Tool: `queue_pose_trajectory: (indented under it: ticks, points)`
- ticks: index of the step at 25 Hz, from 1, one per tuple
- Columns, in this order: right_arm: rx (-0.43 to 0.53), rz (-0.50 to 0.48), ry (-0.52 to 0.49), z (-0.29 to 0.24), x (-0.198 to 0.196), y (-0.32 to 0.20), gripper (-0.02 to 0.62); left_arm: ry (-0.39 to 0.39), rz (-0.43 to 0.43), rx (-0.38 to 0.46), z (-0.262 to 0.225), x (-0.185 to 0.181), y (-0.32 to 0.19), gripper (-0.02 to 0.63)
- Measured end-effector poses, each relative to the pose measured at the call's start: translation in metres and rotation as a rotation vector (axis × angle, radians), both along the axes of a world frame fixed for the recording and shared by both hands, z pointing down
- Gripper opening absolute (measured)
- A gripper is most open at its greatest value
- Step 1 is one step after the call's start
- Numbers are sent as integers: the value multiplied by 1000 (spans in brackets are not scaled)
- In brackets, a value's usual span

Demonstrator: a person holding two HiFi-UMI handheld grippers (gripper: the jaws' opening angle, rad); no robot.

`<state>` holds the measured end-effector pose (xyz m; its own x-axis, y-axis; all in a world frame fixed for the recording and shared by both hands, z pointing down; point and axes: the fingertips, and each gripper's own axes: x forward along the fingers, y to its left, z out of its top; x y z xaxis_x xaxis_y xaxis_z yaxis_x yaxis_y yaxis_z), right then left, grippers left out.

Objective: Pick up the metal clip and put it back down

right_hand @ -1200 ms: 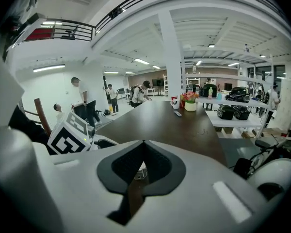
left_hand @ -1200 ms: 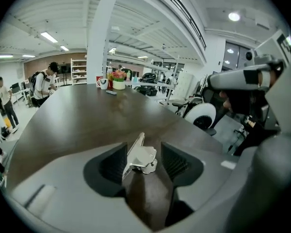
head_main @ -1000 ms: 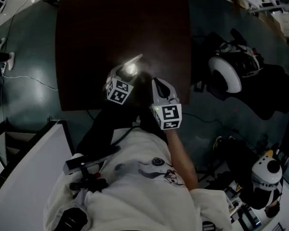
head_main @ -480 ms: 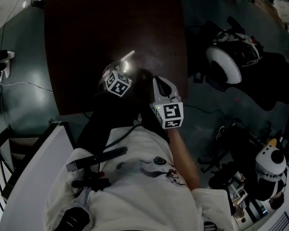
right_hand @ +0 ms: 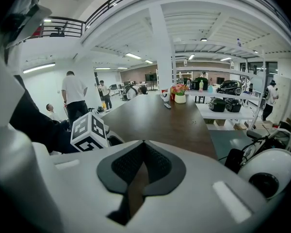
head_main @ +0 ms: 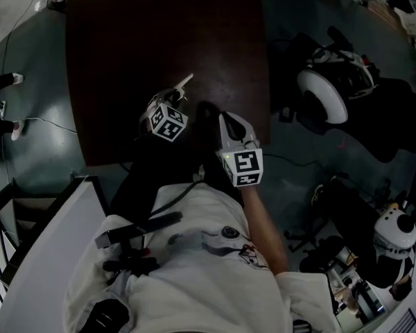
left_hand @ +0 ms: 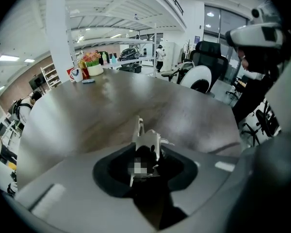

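1. Left gripper (head_main: 173,100), centre-left in the head view, tilts steeply down. Its jaws have just been closing and pinch the metal clip (left_hand: 148,141).
2. Right gripper (head_main: 224,119), just to its right, has its jaws together with nothing between them.
3. Right forearm (head_main: 263,227) slants toward the lower right.

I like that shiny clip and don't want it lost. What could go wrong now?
The left tool has just been closing on the clip, which sits between its jaws. A thin arm sticks out beyond them, so the clip might twist or slip when lifted. The grip is not far from the table's front edge, so a dropped clip might bounce to the floor. The right tool sits close by and could bump it.
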<state>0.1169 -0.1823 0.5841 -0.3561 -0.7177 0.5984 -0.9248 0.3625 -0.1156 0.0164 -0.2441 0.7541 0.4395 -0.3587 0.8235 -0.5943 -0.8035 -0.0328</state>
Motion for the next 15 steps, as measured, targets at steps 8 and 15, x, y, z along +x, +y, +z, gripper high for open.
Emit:
queue_pose_trajectory:
  ticks: [8,15]
  points:
    - [10,-16,-5,0,-2,-2,2,115,-98,-65,-10,-9,4,94]
    - [34,-28,-6,1,-6,-3,2,358,-256,-136,-36,-15,-2,92]
